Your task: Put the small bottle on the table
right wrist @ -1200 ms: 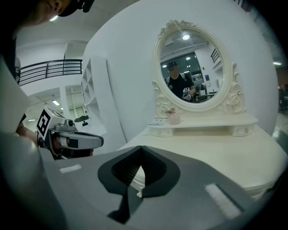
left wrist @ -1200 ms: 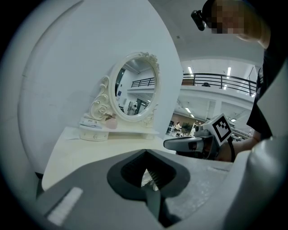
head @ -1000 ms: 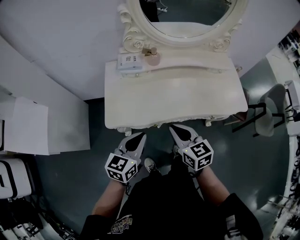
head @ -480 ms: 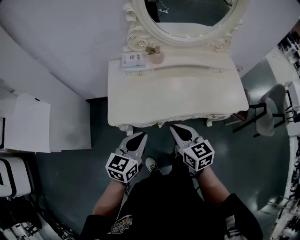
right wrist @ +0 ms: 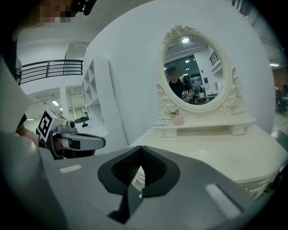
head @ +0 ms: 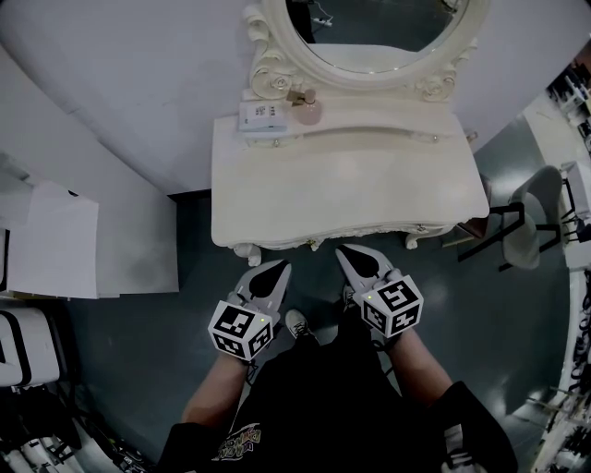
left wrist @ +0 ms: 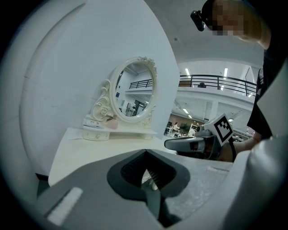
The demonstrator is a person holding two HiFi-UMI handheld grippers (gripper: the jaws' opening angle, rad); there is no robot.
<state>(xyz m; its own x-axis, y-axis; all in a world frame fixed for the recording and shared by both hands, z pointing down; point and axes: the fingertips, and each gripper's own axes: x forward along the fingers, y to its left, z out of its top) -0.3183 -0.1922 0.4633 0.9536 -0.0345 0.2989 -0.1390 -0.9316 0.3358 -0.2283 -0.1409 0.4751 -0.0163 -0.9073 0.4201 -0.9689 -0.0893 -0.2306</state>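
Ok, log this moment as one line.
left tool: shut, empty | right tool: shut, empty | small bottle: on rear shelf by mirror

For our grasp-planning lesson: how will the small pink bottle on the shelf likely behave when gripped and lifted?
The bottle looks small, so probably light. Its rounded body may slip in a grip. Upright with a narrow cap, it could tip if nudged.
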